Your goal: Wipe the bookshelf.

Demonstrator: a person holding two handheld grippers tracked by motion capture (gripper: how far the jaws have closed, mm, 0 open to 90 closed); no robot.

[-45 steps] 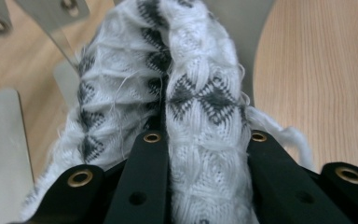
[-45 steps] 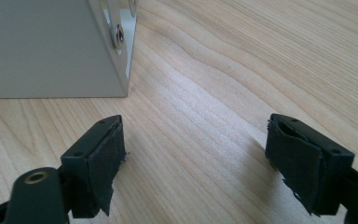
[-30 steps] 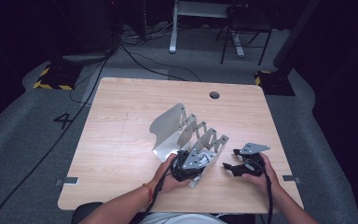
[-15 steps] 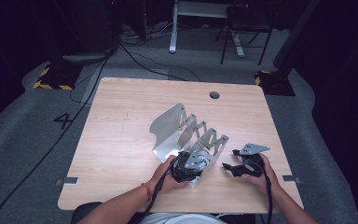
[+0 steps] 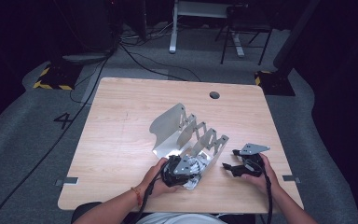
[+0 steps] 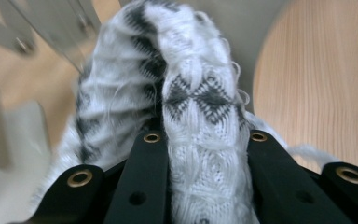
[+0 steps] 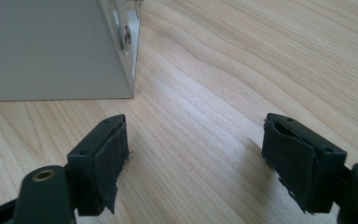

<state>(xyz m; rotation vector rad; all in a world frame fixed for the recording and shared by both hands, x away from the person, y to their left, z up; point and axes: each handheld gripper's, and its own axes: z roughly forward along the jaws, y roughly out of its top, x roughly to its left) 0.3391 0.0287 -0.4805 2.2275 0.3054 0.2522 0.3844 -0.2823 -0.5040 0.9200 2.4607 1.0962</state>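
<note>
A folding grey metal rack (image 5: 186, 133) with several upright dividers stands near the middle of the wooden table (image 5: 121, 121). My left gripper (image 5: 179, 170) is at the rack's near end, shut on a white and black knitted cloth (image 6: 186, 93) that bulges up between its jaws. Part of that cloth (image 5: 193, 165) lies in the rack's nearest slot. My right gripper (image 7: 198, 154) rests low on the table to the right of the rack (image 7: 56, 46), open, with bare wood between its pads. From above, the right gripper (image 5: 230, 166) sits beside the rack's near right corner.
A round cable hole (image 5: 214, 95) lies near the table's far edge. Past the table are a chair (image 5: 240, 28), desk legs and cables on grey carpet. Bare wood stretches to the left and far side of the rack.
The left hand with the cloth has shifted slightly at the rack's near end. The right gripper has hardly moved.
</note>
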